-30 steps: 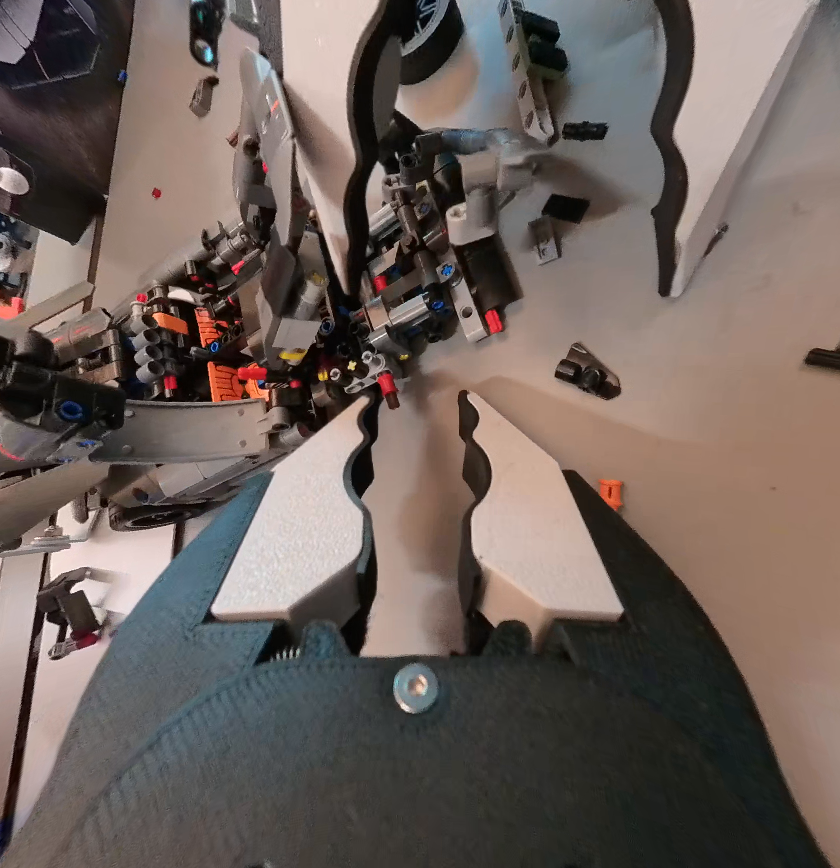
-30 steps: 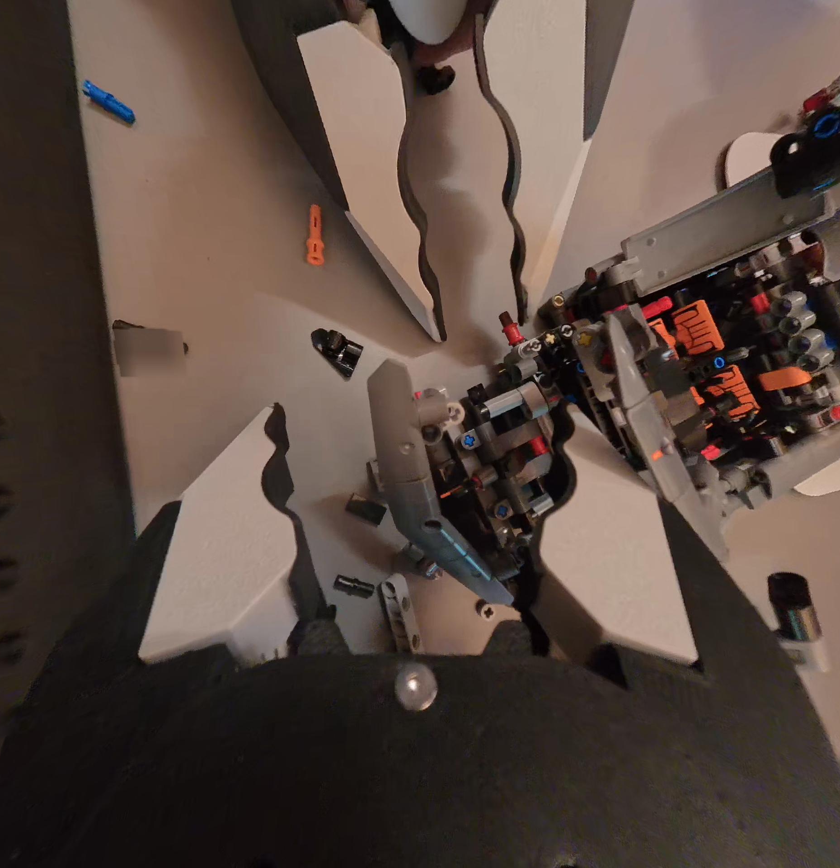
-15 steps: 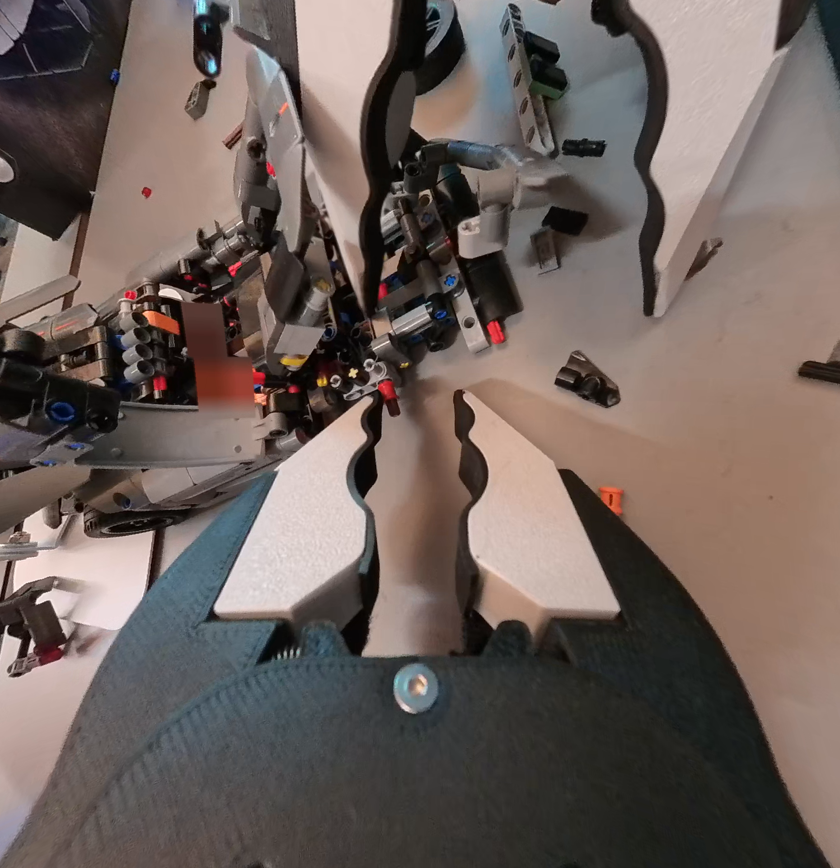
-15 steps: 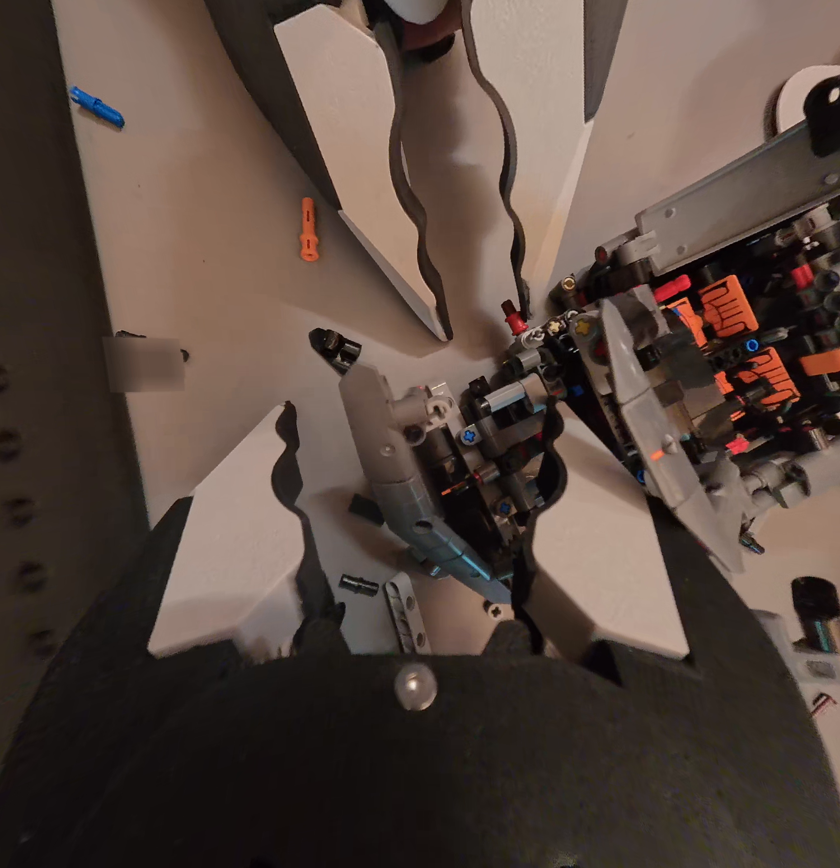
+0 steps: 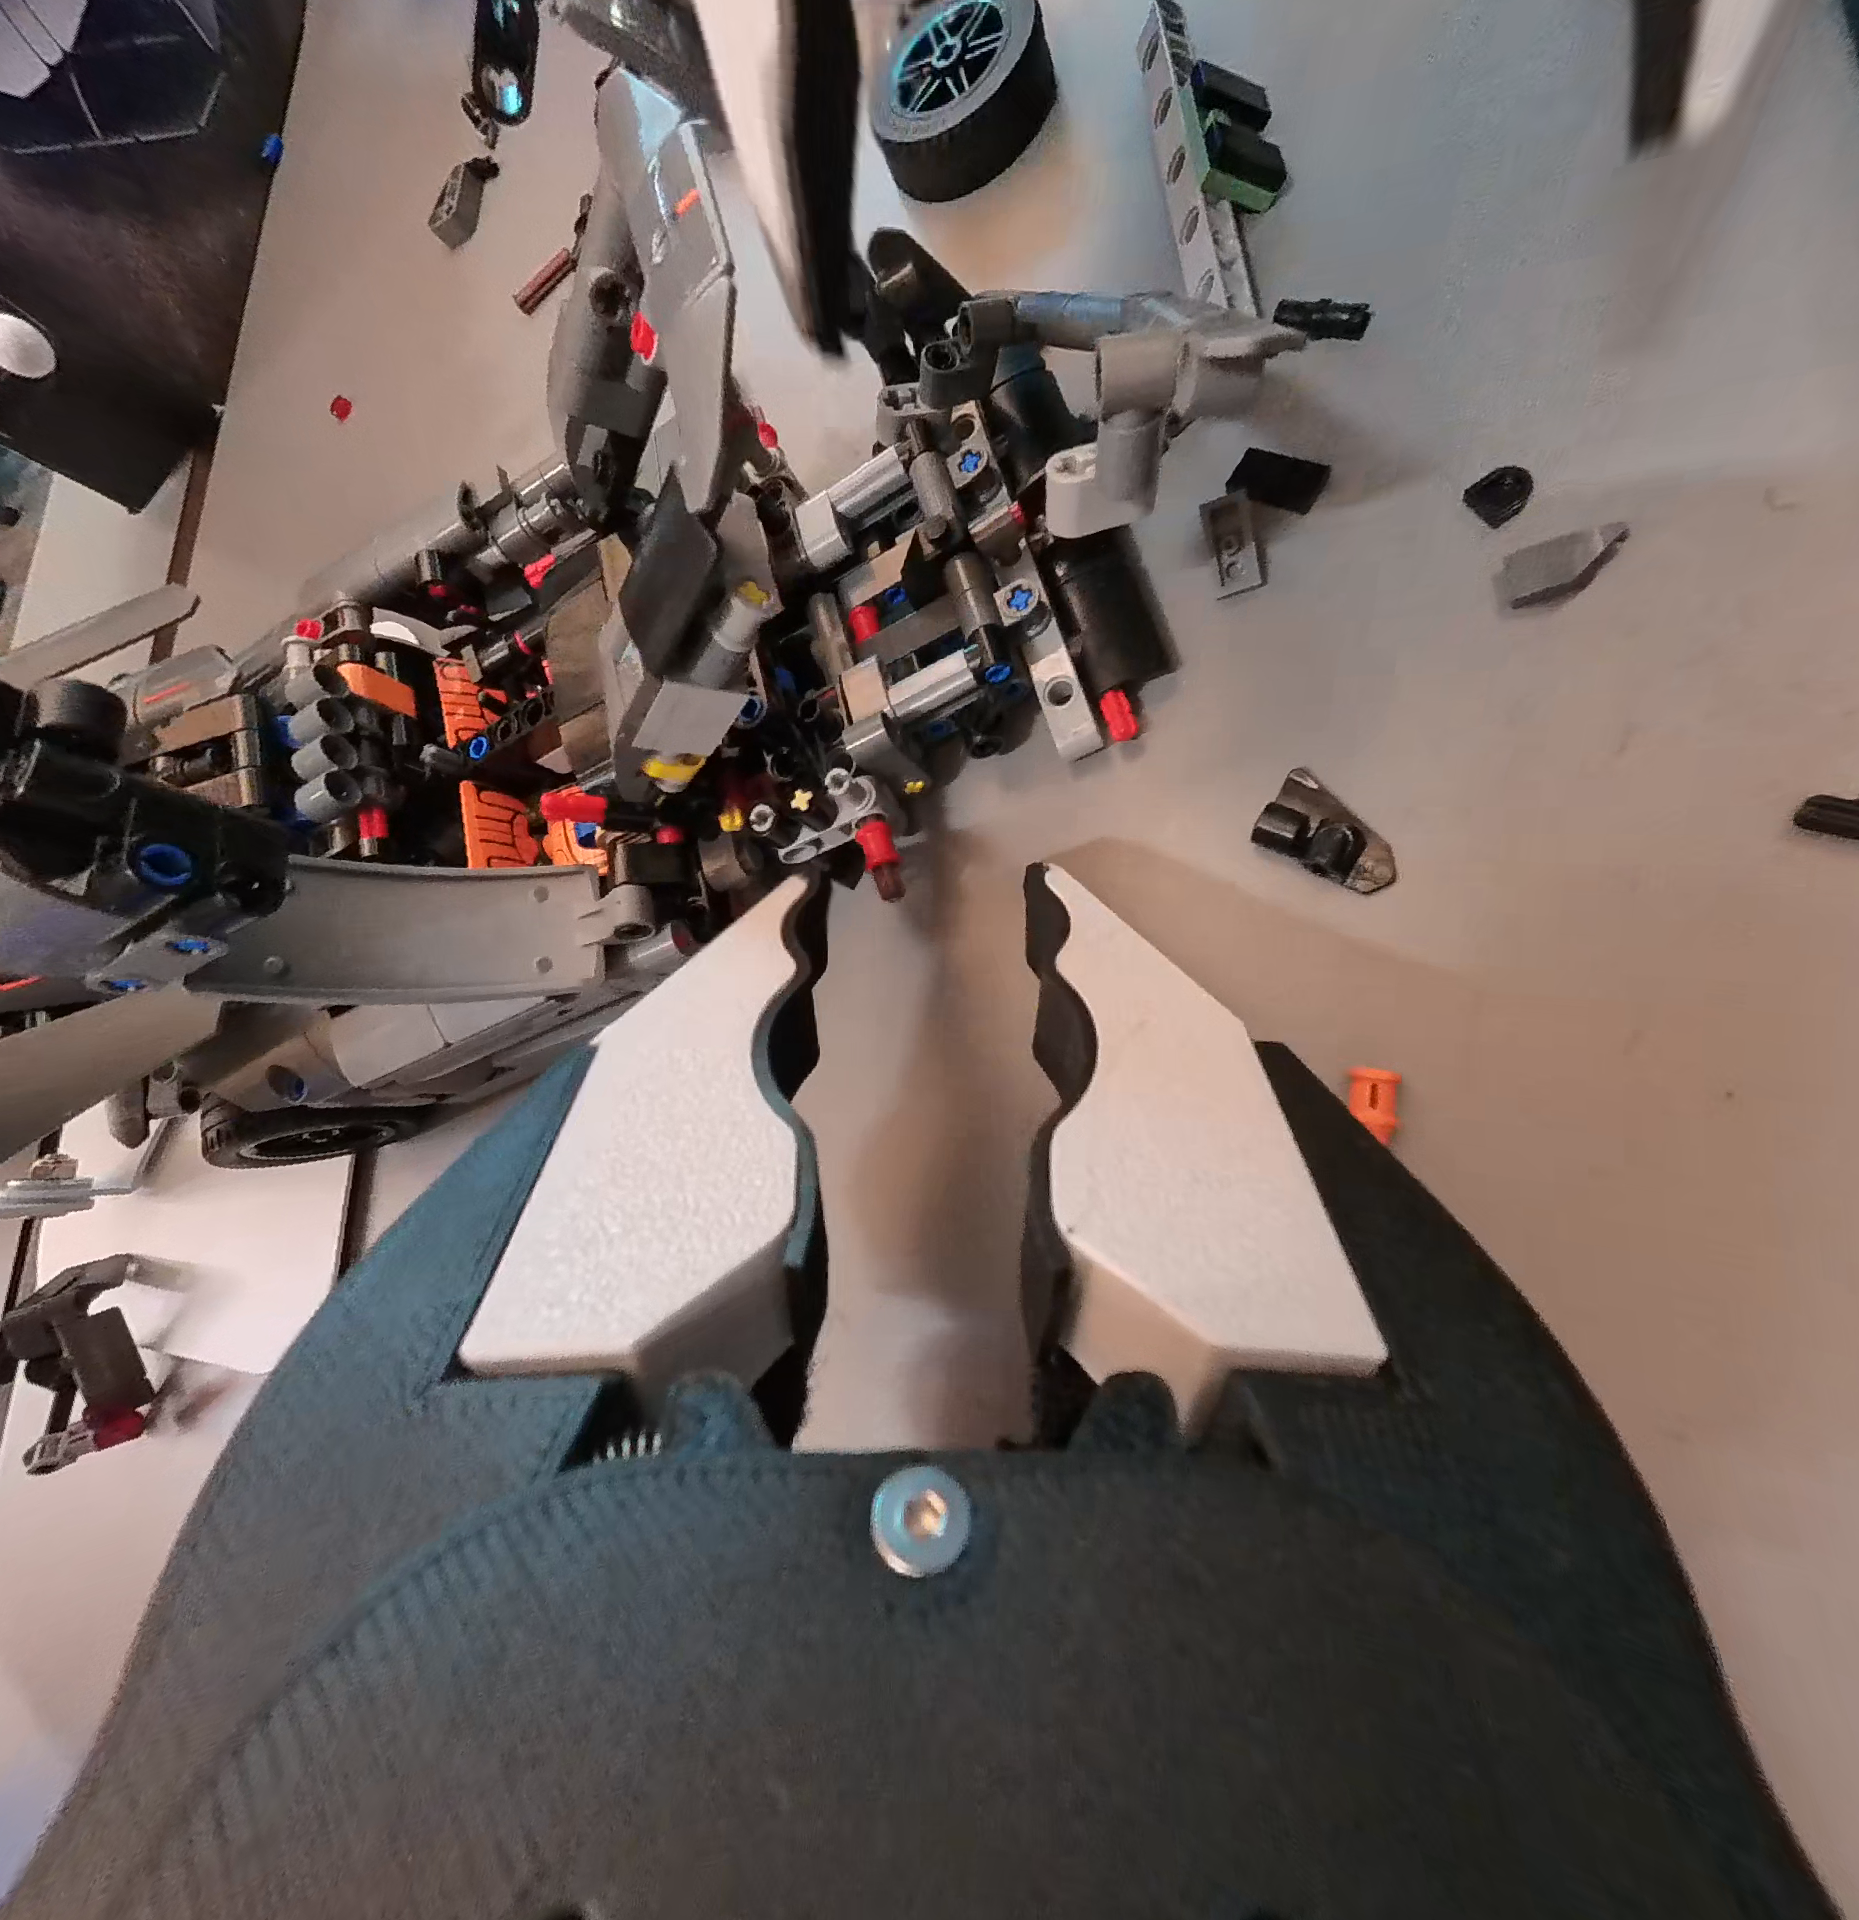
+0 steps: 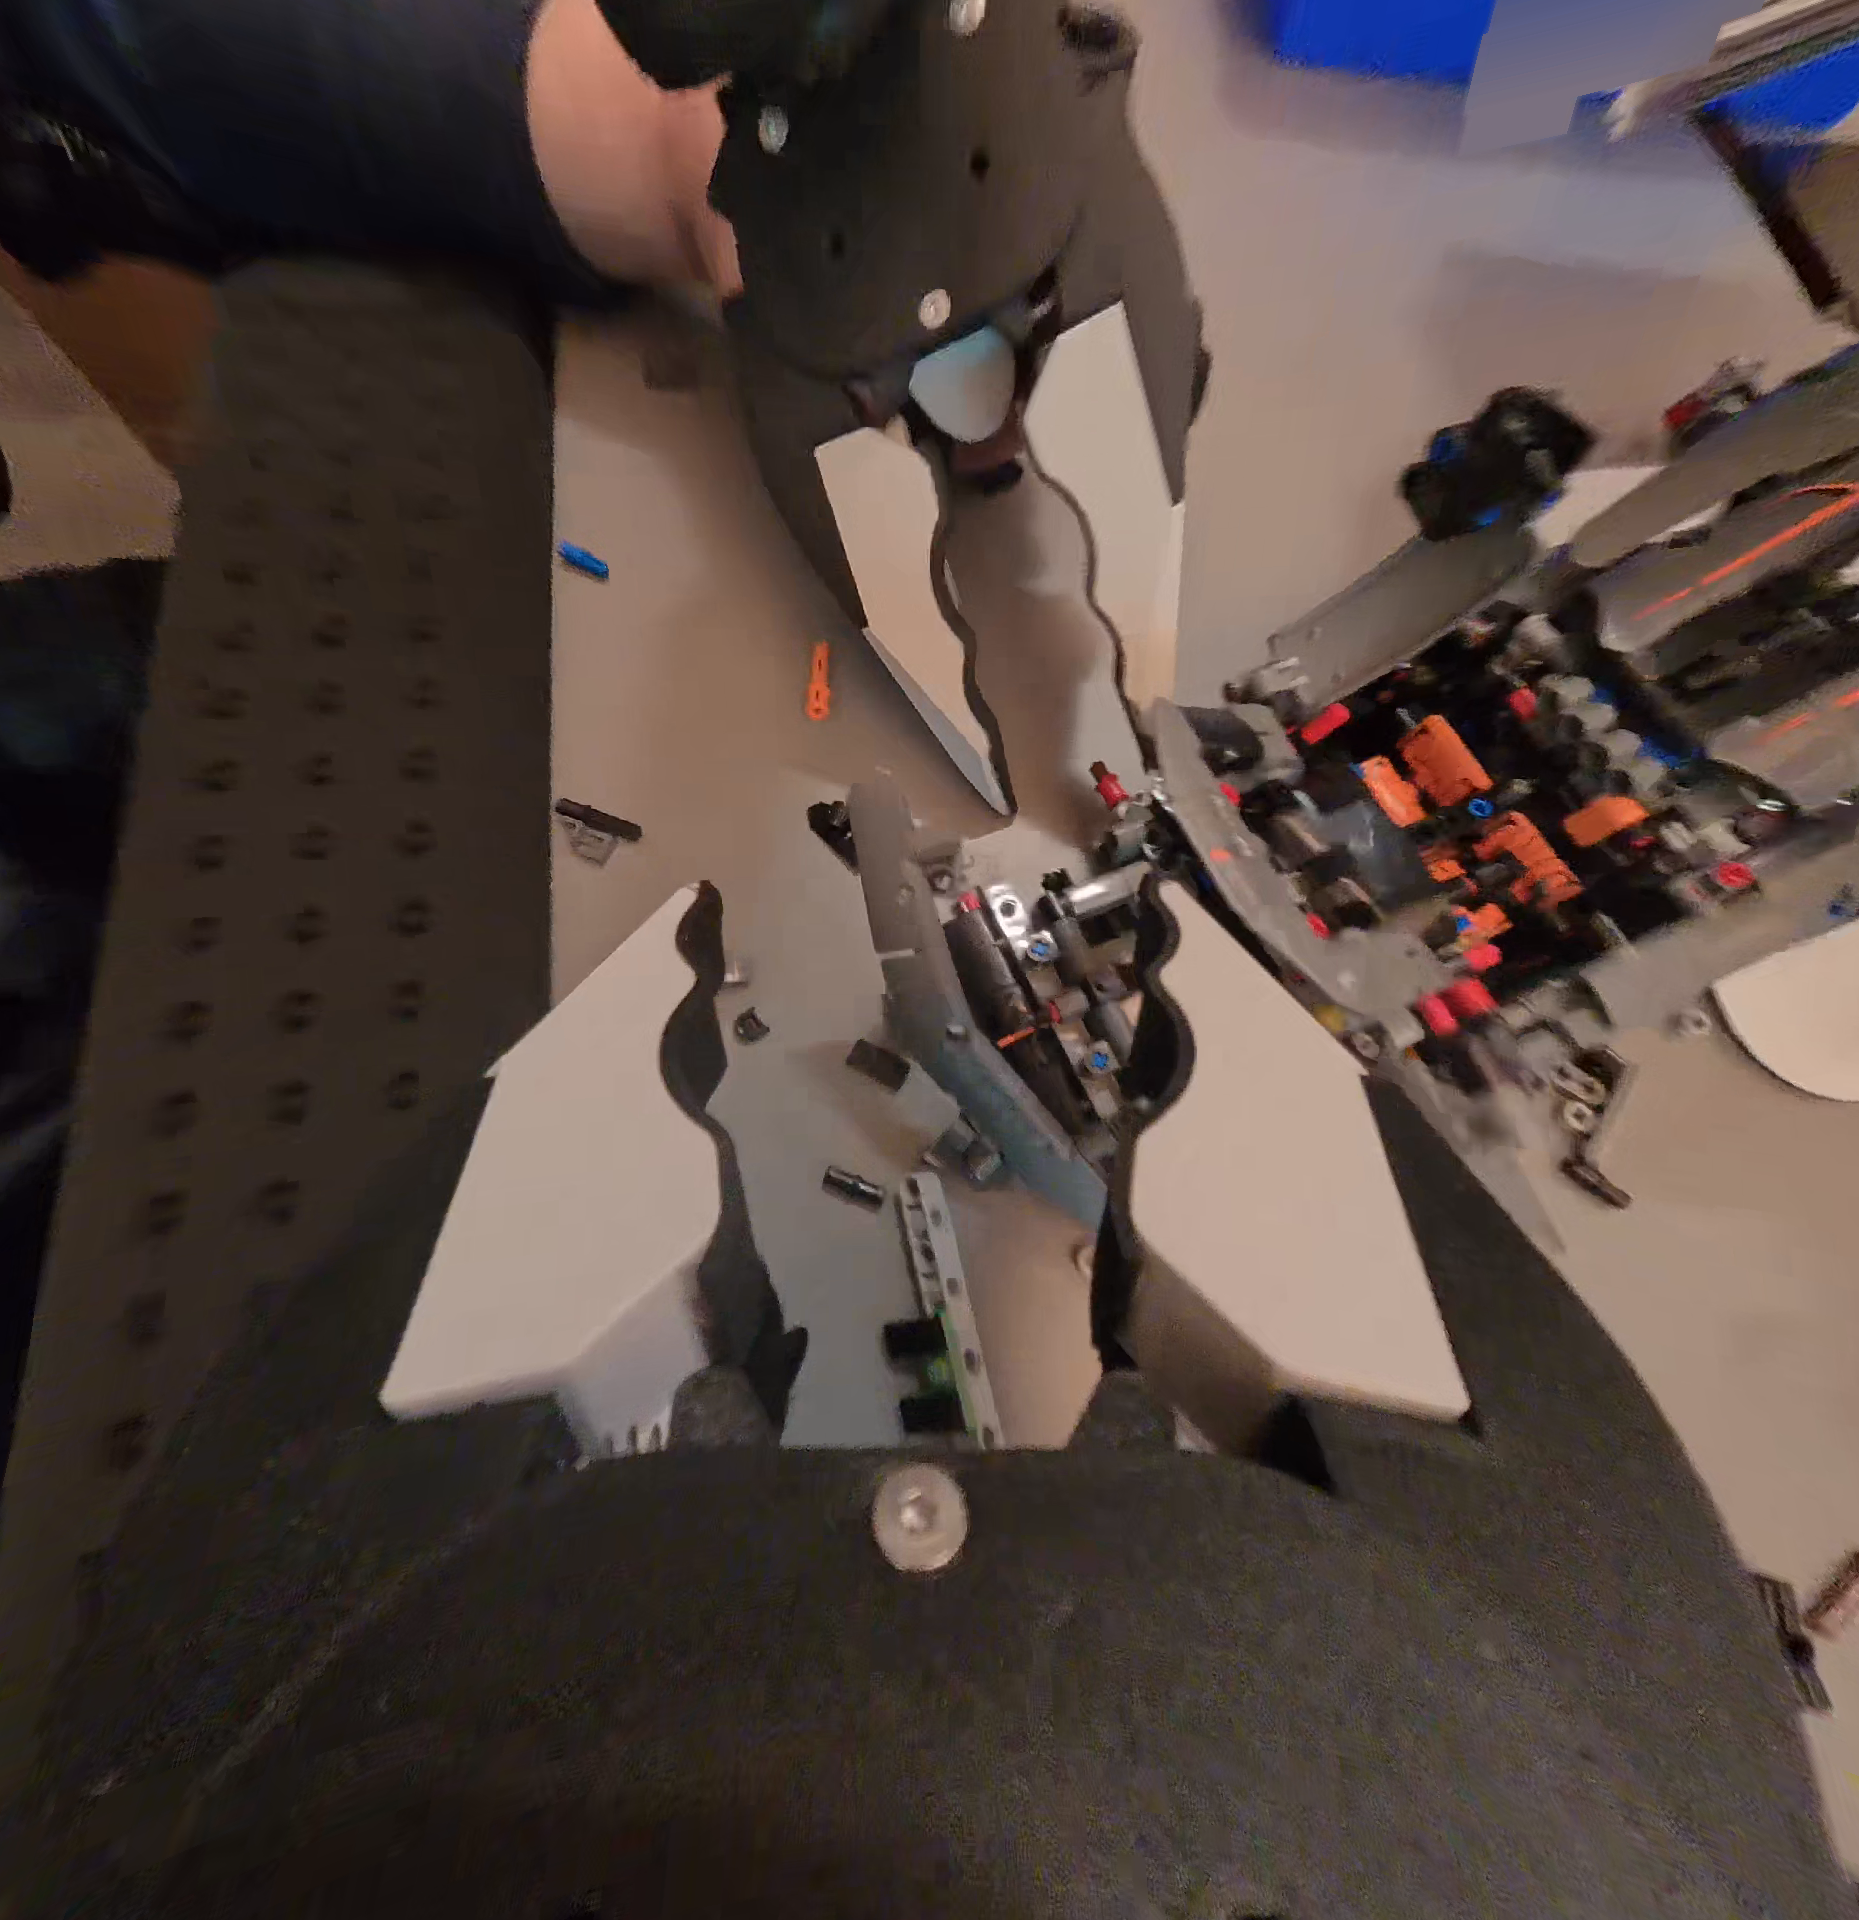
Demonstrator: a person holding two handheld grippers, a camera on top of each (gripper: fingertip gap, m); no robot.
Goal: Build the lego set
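A grey, black and orange lego car (image 5: 405, 790) lies on the pale table (image 5: 1527, 1039), also in the right wrist view (image 6: 1507, 831). Its grey and black front section (image 5: 987, 582) juts out toward both grippers. My left gripper (image 5: 925, 883) is open and empty, its tips just short of a red pin (image 5: 881, 844) at the car's edge. My right gripper (image 6: 925, 904) is open wide around the front section (image 6: 1018, 1018), which lies against the right finger (image 6: 1268, 1143) only. The left gripper (image 6: 1060, 748) also shows at the top there, held by a hand (image 6: 634, 177).
Loose parts lie around: a wheel (image 5: 966, 83), a grey beam with black pins (image 5: 1205, 166), a black piece (image 5: 1320, 836), an orange pin (image 5: 1374, 1099), small plates (image 5: 1276, 480). A dark perforated board (image 6: 312, 831) borders the table at the left of the right wrist view. Spacing between my two grippers at the tips: around 10 cm. The front section (image 6: 1018, 1018) sits 6 cm or so from the ends of my left fingers.
My right gripper has drawn back and up from the front section, staying open; its fingers have receded to the top of the left wrist view. My left gripper has barely moved.
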